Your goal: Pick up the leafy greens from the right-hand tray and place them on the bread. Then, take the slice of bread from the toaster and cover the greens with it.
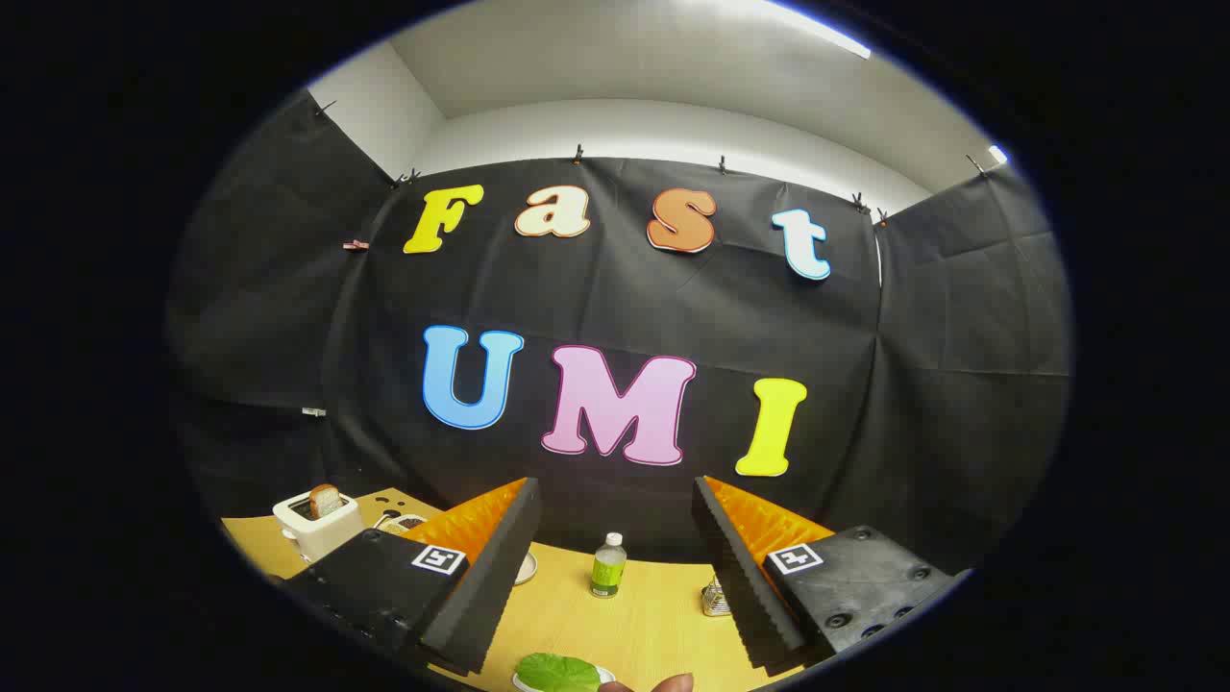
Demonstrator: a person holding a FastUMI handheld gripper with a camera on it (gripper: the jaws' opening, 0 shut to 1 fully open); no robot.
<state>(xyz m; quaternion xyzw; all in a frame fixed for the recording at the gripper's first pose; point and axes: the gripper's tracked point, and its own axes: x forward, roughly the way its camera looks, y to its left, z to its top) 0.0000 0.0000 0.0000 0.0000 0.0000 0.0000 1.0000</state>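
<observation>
Hovering wide open and empty, the tongs sit high above the leafy greens at the worktop's near edge — descending carelessly could knock the bottle.

The desk is showing a matt, pale wood-grain surface. The hand-held gripper, its jaws standing open, is wearing ribbed black rubbery fingers with orange backs, while the white toaster is looking like smooth glossy plastic.

A small bottle (green label) stands upright on the wooden table.
</observation>
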